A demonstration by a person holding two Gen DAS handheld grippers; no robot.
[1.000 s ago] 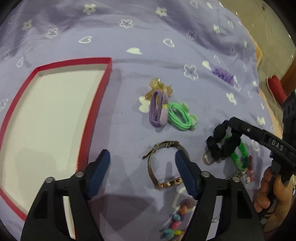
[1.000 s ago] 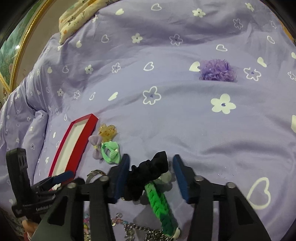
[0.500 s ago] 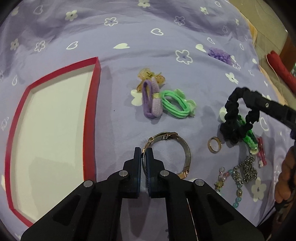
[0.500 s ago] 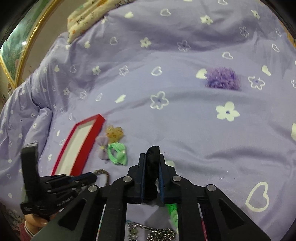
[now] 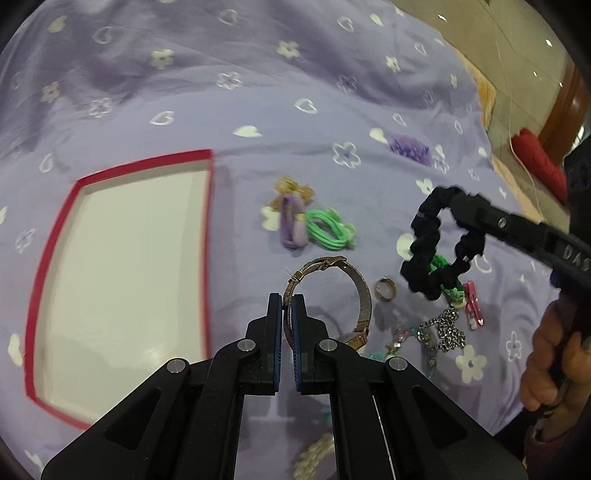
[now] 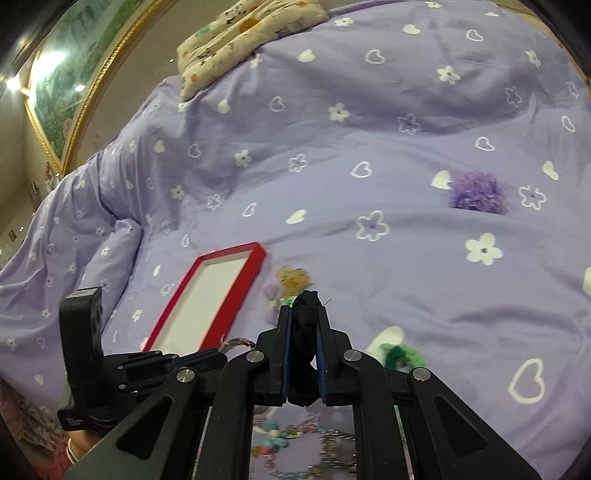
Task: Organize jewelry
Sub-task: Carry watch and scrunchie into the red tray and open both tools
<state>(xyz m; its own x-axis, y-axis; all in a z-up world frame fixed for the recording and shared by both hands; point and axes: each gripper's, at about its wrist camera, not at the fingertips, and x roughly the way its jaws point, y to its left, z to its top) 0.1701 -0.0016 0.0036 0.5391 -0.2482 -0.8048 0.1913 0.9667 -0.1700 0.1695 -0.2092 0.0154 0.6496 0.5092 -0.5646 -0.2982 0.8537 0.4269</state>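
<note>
Left wrist view: the left gripper (image 5: 287,300) has its jaws pressed together on the mesh band of a metal wristwatch (image 5: 360,291), whose loop otherwise lies on the purple bedspread (image 5: 258,74). To the left sits a shallow red-rimmed tray (image 5: 208,229) with a bare white floor. Beyond the watch lie a lilac hair tie (image 5: 291,225) touching a green hair tie (image 5: 328,230), with a gold-coloured clip (image 5: 291,186) just behind them. This view alone shows the full black scrunchie (image 5: 430,251) hanging as an open loop from the right gripper (image 5: 461,206), clear of the bedspread, with a green braided band (image 5: 441,264) behind it. Also seen only here: a small ring (image 5: 385,289), a pink clip (image 5: 472,304), a silver chain (image 5: 441,330) and the person's hand (image 5: 550,354) on the right gripper's handle.

Right wrist view: the right gripper (image 6: 303,325) is clamped on the bunched black scrunchie (image 6: 304,328), of which only the pinched part shows. This view alone shows a patterned pillow (image 6: 243,33) and a gold-framed picture (image 6: 62,92). The purple pompom (image 6: 478,192) lies well apart from the other pieces; the left gripper (image 6: 207,356) appears at lower left beside the tray (image 6: 243,291).
</note>
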